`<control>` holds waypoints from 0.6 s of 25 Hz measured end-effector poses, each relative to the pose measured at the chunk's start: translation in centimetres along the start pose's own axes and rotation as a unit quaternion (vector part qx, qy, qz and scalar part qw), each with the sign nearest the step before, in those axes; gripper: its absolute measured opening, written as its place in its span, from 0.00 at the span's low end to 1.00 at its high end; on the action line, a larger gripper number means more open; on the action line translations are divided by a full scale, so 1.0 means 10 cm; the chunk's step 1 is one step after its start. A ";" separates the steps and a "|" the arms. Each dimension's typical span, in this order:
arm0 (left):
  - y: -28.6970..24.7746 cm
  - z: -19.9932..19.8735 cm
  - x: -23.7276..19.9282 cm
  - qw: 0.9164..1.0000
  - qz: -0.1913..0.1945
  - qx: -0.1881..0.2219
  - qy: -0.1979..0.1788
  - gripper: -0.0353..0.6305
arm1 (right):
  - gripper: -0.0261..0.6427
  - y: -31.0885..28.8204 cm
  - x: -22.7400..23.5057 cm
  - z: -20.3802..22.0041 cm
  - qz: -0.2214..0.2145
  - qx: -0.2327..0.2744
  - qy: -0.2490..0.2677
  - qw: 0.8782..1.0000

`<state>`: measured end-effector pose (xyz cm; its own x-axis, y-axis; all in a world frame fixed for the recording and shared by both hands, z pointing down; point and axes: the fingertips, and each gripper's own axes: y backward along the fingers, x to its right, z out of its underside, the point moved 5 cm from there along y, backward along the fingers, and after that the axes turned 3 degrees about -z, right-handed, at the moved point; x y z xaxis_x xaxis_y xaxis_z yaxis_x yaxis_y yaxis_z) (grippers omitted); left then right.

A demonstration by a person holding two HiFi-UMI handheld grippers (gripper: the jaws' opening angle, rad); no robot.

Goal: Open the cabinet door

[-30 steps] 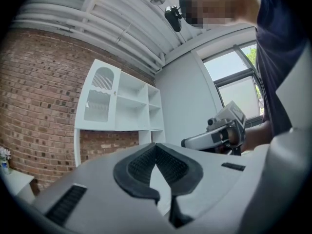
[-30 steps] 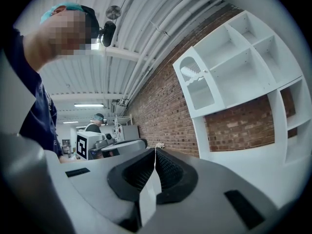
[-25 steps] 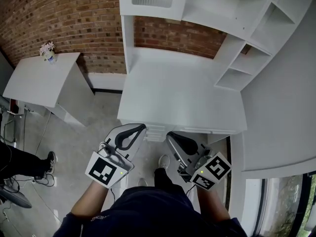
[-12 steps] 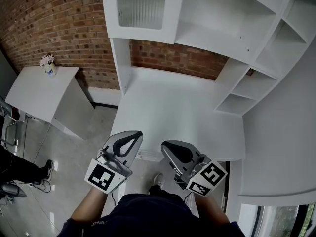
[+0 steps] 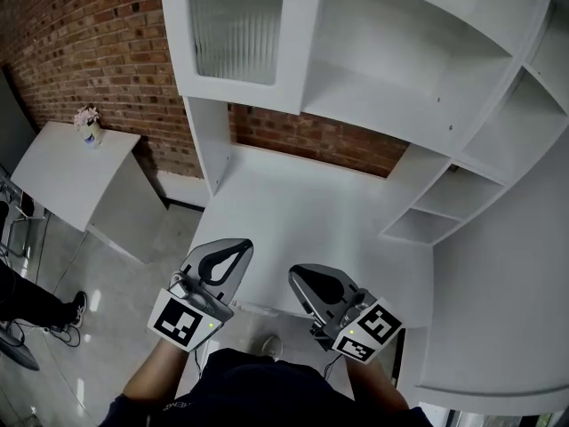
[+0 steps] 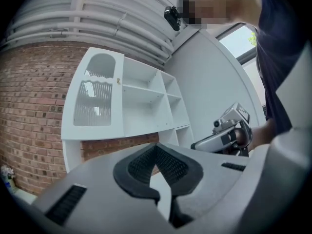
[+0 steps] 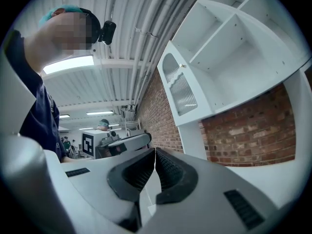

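Two pairs of tongs are out front at the near edge of the white desk (image 5: 311, 212), and both are clenched on nothing. The left tongs (image 5: 241, 245) show ribbed pads pressed tip to tip in the left gripper view, with nothing caught between them. The right tongs (image 5: 297, 279) look the same in the right gripper view: pads meeting at the tip, empty. They ride side by side, near each other but not touching, and both point in toward the shelf unit (image 5: 418, 69) that rises off the back of the desk.

Now the cabinet door (image 5: 236, 25). It is up at the top left of that shelf unit, a white frame around a ribbed glass pane, and it sits shut. A small knob (image 6: 118, 81) shows on its right edge, up high. The door is well apart from both tongs. Open shelves run off to its right. A brick wall (image 5: 98, 43) stands behind. Off to the left is a smaller white side desk (image 5: 62, 163) with a little flower pot (image 5: 87, 118) on its far corner.
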<state>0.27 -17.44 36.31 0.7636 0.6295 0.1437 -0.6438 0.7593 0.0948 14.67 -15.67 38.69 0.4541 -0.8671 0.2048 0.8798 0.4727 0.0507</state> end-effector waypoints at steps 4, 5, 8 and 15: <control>-0.20 -0.02 -0.06 1.000 0.001 0.004 -0.009 0.06 | 0.08 -0.02 0.20 -0.07 0.001 0.007 0.004 1.000; -0.24 -0.02 -0.08 1.000 0.001 0.005 -0.011 0.06 | 0.08 -0.03 0.25 -0.09 0.002 0.008 0.005 1.000; -0.39 -0.04 -0.13 1.000 0.006 0.010 -0.017 0.06 | 0.08 -0.04 0.38 -0.15 0.006 0.015 0.011 1.000; -0.68 -0.14 -0.34 0.998 0.033 0.032 -0.046 0.06 | 0.08 -0.15 0.60 -0.30 0.034 0.035 0.031 0.998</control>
<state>2.16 -24.53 33.83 0.7134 0.6578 0.2415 -0.6968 0.7024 0.1453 16.53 -22.07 36.90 0.5218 -0.8397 0.1502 0.8356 0.5386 0.1078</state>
